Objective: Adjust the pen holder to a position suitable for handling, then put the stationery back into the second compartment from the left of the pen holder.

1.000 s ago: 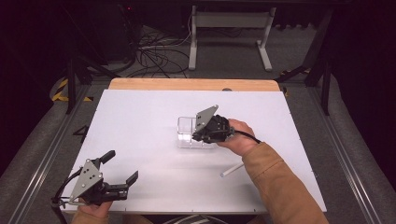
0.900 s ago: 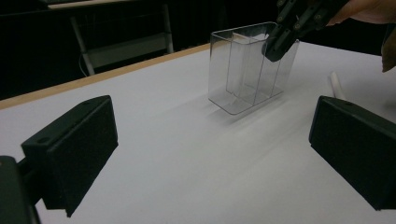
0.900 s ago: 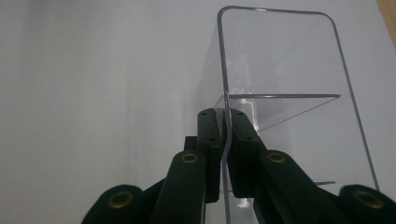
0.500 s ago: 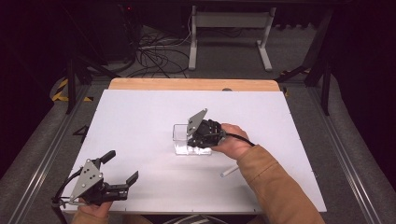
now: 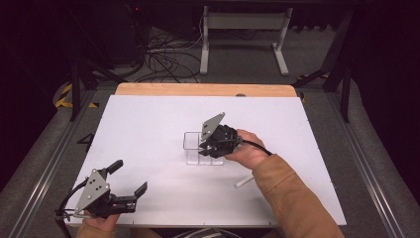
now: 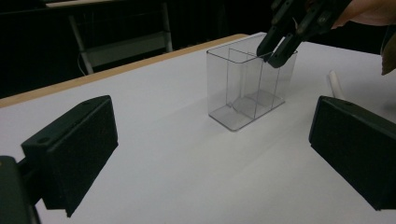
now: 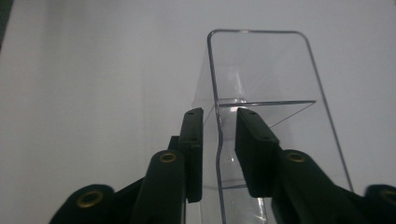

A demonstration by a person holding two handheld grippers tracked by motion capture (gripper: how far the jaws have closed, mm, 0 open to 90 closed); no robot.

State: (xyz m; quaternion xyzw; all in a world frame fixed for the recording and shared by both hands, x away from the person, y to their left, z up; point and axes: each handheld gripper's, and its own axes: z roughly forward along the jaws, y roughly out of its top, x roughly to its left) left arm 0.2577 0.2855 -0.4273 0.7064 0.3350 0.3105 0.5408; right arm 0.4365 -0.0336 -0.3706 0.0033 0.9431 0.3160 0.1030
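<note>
Letting go of the clear box (image 5: 197, 148), the right gripper (image 5: 205, 148) has just spread its jaws off the wall; the box stands upright. The left gripper (image 5: 130, 194) waits spread wide, holding nothing.

overhead forward-down, gripper cameras share clear box (image 5: 203, 148)

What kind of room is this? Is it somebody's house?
Probably not a house; it looks like a lab or workshop for recording tests. A plain white table stands on a metal frame, loose cables lie on the grey floor behind it, and a person's hand works a clear plastic box with a black gripper.
</note>
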